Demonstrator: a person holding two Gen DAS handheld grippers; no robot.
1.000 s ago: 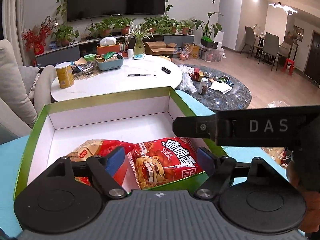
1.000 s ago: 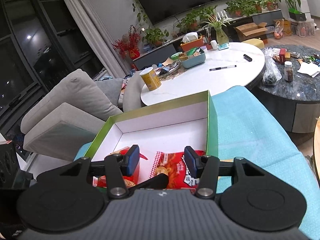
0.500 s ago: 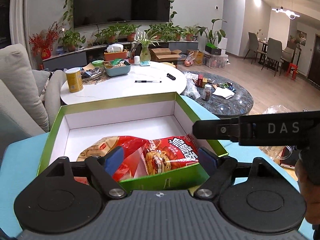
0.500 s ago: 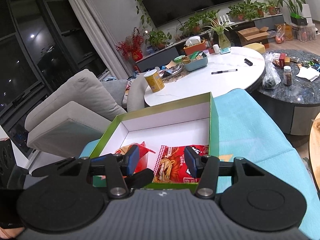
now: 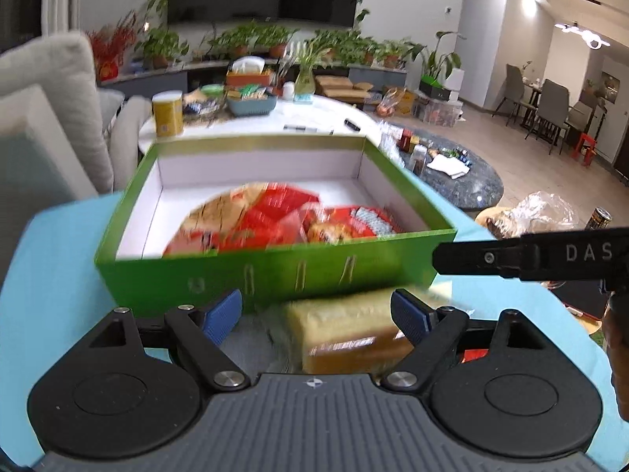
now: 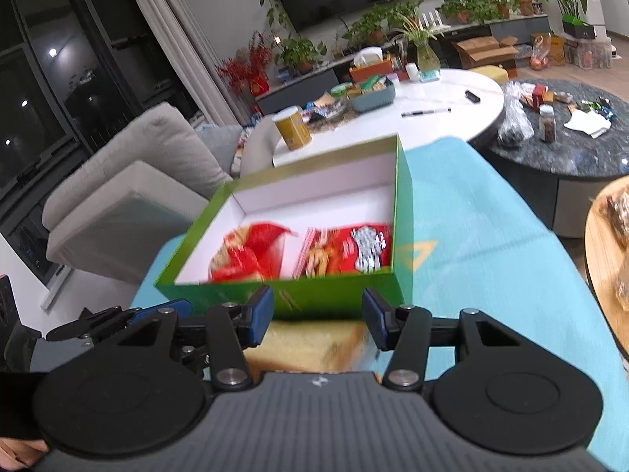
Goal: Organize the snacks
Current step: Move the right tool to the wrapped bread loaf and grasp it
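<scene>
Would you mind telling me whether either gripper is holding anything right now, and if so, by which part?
Nothing is held. The left gripper and right gripper both stand open above the yellow bread pack, pads clear of it.

Two snack bags lie in the box — a bread loaf just before it.

Two wrist fisheyes, angled down along each claw, close, both sharing green box
</scene>
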